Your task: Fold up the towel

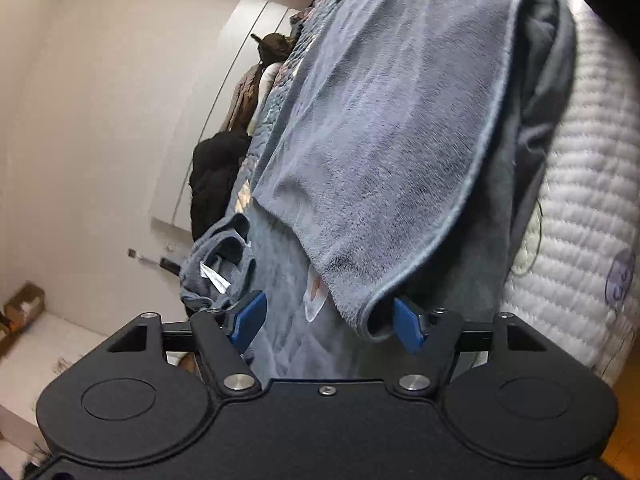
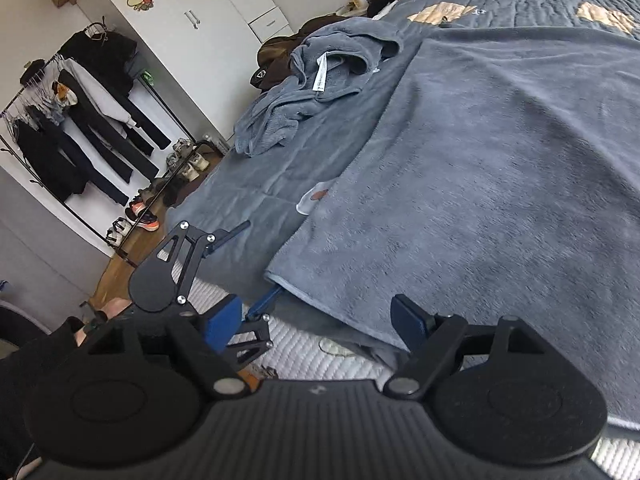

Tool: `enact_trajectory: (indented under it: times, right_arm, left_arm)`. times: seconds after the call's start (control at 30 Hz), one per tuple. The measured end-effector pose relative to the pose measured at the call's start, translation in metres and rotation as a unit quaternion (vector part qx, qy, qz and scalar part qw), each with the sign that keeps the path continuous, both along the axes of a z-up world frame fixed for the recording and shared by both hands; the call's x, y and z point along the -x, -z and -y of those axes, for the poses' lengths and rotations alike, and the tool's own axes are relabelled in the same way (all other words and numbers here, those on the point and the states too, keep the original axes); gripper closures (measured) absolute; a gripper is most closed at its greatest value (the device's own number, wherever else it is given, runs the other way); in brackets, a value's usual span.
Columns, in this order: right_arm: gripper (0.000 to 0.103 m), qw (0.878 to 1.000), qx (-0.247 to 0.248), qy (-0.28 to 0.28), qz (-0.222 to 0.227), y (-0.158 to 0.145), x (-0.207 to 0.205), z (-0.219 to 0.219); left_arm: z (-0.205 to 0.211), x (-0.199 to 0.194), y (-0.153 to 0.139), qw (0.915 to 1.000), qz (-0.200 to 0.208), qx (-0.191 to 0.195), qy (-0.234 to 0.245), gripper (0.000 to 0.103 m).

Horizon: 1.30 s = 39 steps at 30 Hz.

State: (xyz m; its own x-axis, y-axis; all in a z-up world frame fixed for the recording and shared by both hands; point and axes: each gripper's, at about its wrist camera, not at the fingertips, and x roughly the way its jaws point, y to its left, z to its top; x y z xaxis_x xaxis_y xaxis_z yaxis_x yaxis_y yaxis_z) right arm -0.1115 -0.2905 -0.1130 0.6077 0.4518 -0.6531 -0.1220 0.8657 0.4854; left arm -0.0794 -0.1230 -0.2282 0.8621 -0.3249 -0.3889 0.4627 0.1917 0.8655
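Observation:
A grey-blue towel [image 2: 480, 200] lies spread flat on the bed, its near corner [image 2: 280, 276] at the bed's edge. In the left wrist view, which is rolled sideways, the towel [image 1: 400, 140] fills the middle and its corner [image 1: 372, 320] curls between the jaws beside the right pad [image 1: 408, 324]. My left gripper [image 1: 328, 320] is open around that corner, and the left pad [image 1: 250, 316] stands clear of the cloth. From the right wrist view the left gripper [image 2: 250, 266] has one finger under the corner. My right gripper [image 2: 316, 322] is open just short of the towel's near hem, holding nothing.
A second grey towel [image 2: 320, 80] lies crumpled on the grey blanket [image 2: 260, 168] further back. The white quilted mattress edge [image 2: 320, 344] shows below the towel. A clothes rack [image 2: 80, 120] with shoes underneath stands left of the bed, by a white wardrobe [image 2: 192, 8]. A dark sleeve [image 2: 36, 356] is at the lower left.

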Motion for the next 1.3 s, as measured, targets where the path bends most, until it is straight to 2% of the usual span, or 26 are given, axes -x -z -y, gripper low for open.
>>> enact_trajectory:
  times: [0.13, 0.27, 0.33, 0.4, 0.47, 0.6, 0.7, 0.83, 0.87, 0.93, 0.97, 1.0, 1.07, 1.17, 1.23, 1.3]
  right_arm:
    - [0.022, 1.000, 0.007, -0.002, -0.009, 0.005, -0.005, -0.006]
    - [0.022, 0.999, 0.025, -0.014, -0.014, 0.007, -0.010, -0.017]
    - [0.022, 0.999, 0.031, -0.028, -0.013, 0.006, -0.009, -0.023]
    - [0.022, 0.999, 0.030, -0.038, -0.014, 0.006, -0.007, -0.028]
    - [0.022, 0.998, 0.033, -0.042, -0.014, 0.007, -0.009, -0.031]
    - [0.022, 0.999, 0.029, -0.038, -0.021, 0.009, -0.011, -0.030]
    - [0.022, 0.999, 0.018, -0.037, -0.022, 0.008, -0.009, -0.027]
    - [0.022, 0.999, 0.017, -0.035, -0.027, 0.009, -0.008, -0.026]
    - [0.022, 0.999, 0.017, -0.035, -0.028, 0.009, -0.008, -0.026]
    - [0.022, 0.999, 0.017, -0.036, -0.028, 0.009, -0.008, -0.028]
    - [0.022, 0.999, 0.018, -0.038, -0.027, 0.009, -0.007, -0.028]
    - [0.022, 0.999, 0.017, -0.038, -0.027, 0.008, -0.006, -0.028]
    - [0.022, 0.999, 0.013, -0.037, -0.029, 0.006, -0.005, -0.027]
    - [0.022, 0.999, 0.006, -0.031, -0.030, 0.003, -0.006, -0.024]
    - [0.022, 0.999, 0.002, -0.029, -0.028, 0.000, -0.006, -0.023]
    - [0.022, 0.999, -0.004, -0.027, -0.026, -0.002, -0.004, -0.020]
  left_arm:
    - [0.004, -0.004, 0.003, 1.0000, -0.006, -0.004, 0.006, 0.039]
    - [0.006, -0.010, 0.009, 0.9995, -0.028, -0.015, 0.002, 0.066]
    - [0.005, -0.012, 0.010, 0.9990, -0.040, -0.017, -0.005, 0.074]
    - [0.000, -0.013, 0.009, 0.9986, -0.050, -0.017, -0.005, 0.089]
    - [-0.006, -0.012, 0.007, 0.9981, -0.060, -0.017, -0.004, 0.093]
    - [-0.019, -0.015, -0.011, 0.9976, -0.067, 0.009, -0.017, 0.095]
    - [-0.024, -0.020, -0.025, 0.9944, -0.094, 0.036, -0.032, 0.096]
    - [-0.016, -0.018, -0.013, 0.9953, -0.089, 0.018, -0.034, 0.091]
    - [-0.013, -0.016, -0.008, 0.9958, -0.086, 0.012, -0.031, 0.088]
    - [-0.009, -0.010, 0.001, 0.9968, -0.076, 0.002, -0.023, 0.072]
    - [-0.008, -0.007, 0.006, 0.9975, -0.069, -0.004, -0.018, 0.054]
    - [-0.007, -0.005, 0.010, 0.9980, -0.062, -0.011, -0.010, 0.047]
    - [-0.007, -0.002, 0.016, 0.9984, -0.053, -0.020, 0.002, 0.048]
    - [-0.006, -0.006, 0.019, 0.9989, -0.043, -0.016, -0.004, 0.064]
    - [-0.006, -0.009, 0.021, 0.9993, -0.033, -0.015, -0.010, 0.069]
    - [-0.006, -0.013, 0.022, 0.9994, -0.027, -0.019, -0.014, 0.090]
